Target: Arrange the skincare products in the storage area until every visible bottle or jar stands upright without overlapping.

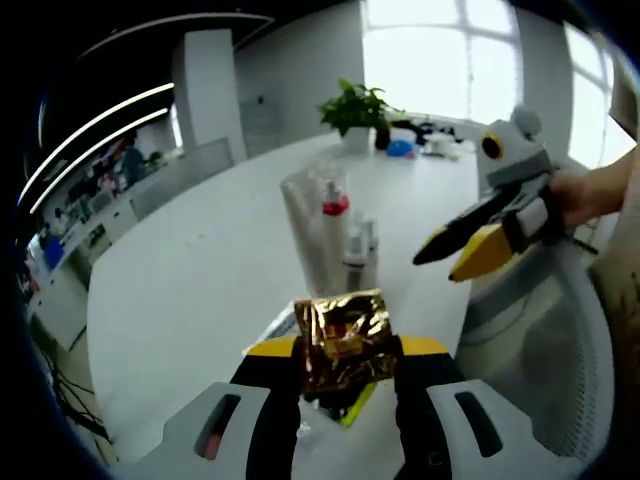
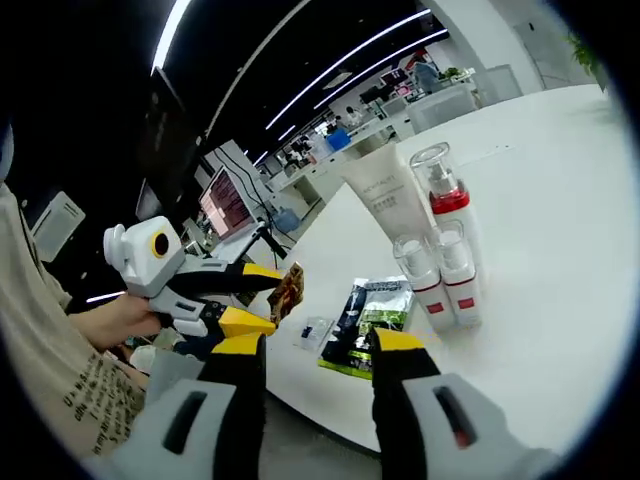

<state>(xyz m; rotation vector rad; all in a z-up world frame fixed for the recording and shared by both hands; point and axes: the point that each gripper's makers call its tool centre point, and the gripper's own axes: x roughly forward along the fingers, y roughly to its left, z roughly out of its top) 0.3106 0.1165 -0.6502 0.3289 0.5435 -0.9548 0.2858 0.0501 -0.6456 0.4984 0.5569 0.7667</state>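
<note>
In the left gripper view, the left tool [image 1: 345, 350] rises from six o'clock and is clamped on a crinkled gold foil packet [image 1: 344, 338], which sits pinched between its yellow-tipped jaws. Beyond the packet, toward twelve o'clock, a cluster of skincare products stands upright on the white desk [image 1: 200, 270]: a tall pale tube [image 1: 305, 230], a pump bottle [image 1: 335, 215] with a red collar, and two small bottles [image 1: 358, 255] just beside it. At three o'clock the right tool [image 1: 455, 255] comes into that view, held by a hand [image 1: 585, 195], its jaws standing slightly apart with nothing between them. A potted plant [image 1: 355, 108] stands at the far edge of the desk near twelve o'clock, well apart from the products.

In the right gripper view, the right tool [image 2: 320, 345] rises from six o'clock with its jaws wide and empty. Past its tips, a dark green sachet [image 2: 368, 305] lies flat on the desk near the edge, and a small clear sachet [image 2: 313, 332] lies just beside it toward nine o'clock. At one o'clock the tube, the pump bottle and the two small red-banded bottles stand upright close together, the small ones touching side by side. At nine o'clock the left tool holds the gold packet at the desk's edge, beside a person's printed sleeve [image 2: 60, 370]
</note>
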